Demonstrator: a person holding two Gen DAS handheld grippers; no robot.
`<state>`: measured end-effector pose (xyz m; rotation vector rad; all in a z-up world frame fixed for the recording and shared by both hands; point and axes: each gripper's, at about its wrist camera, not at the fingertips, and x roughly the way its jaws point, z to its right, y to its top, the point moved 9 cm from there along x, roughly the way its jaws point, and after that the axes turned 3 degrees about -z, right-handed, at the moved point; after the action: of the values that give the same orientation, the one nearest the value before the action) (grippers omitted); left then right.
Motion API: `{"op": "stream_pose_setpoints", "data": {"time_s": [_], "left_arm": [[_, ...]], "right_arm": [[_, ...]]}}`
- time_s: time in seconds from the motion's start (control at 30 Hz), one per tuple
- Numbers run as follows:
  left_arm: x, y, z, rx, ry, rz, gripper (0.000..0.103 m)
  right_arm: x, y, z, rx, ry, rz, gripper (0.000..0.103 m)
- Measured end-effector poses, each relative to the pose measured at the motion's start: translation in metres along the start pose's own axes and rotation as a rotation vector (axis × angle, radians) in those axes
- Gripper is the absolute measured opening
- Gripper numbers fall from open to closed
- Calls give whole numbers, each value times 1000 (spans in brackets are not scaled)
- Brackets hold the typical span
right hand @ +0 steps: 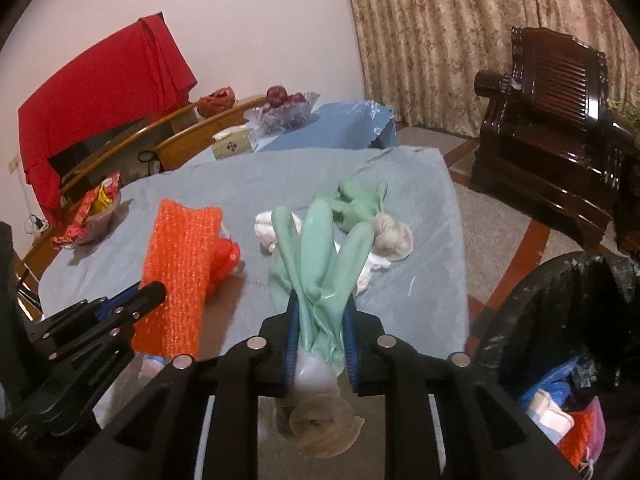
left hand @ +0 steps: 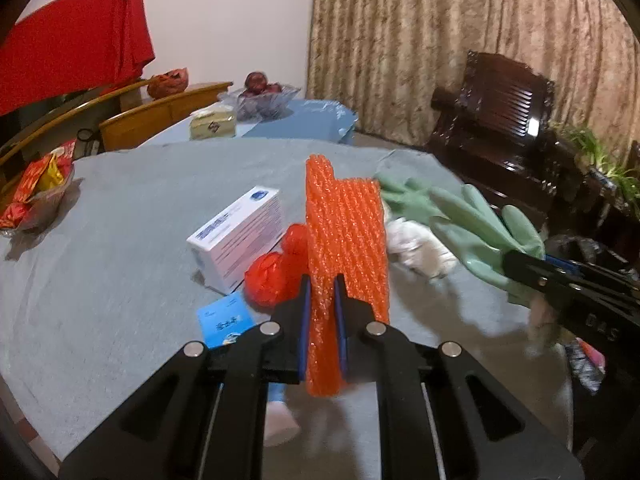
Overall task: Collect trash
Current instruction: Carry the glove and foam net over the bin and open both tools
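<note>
My left gripper (left hand: 322, 280) is shut on an orange foam net sheet (left hand: 344, 220), which stands upright above the grey-covered table (left hand: 120, 248). My right gripper (right hand: 320, 300) is shut on a green rubber glove (right hand: 320, 248) whose fingers point up and whose rolled pale cuff hangs below the jaws. In the right wrist view the orange sheet (right hand: 180, 248) and left gripper (right hand: 154, 290) are at the left. In the left wrist view the held glove (left hand: 472, 224) and right gripper (left hand: 516, 260) are at the right. A bin lined with a black bag (right hand: 560, 300) stands at the right and holds trash.
On the table lie a white box (left hand: 236, 236), a red plastic bag (left hand: 268, 276), a blue card (left hand: 224, 320), white crumpled tissue (left hand: 416, 248), a second green glove (right hand: 360, 204) and a snack bowl (left hand: 36, 196). A dark wooden armchair (right hand: 552, 128) stands beyond the table.
</note>
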<state>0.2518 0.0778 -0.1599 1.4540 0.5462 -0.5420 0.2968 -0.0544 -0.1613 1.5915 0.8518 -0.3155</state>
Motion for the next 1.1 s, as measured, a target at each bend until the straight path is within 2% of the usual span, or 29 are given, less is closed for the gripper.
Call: {"op": "stream_pose_setpoints", "data": {"time_s": [0.6,1.1], "left_arm": [[-37,28,67,54,-111,74,10],[-45,30,159,143,-245,88,10]], "right_arm": [[-72,21,39,37,-68,118,20],[-138,12,115,117,-193,185,20]]}}
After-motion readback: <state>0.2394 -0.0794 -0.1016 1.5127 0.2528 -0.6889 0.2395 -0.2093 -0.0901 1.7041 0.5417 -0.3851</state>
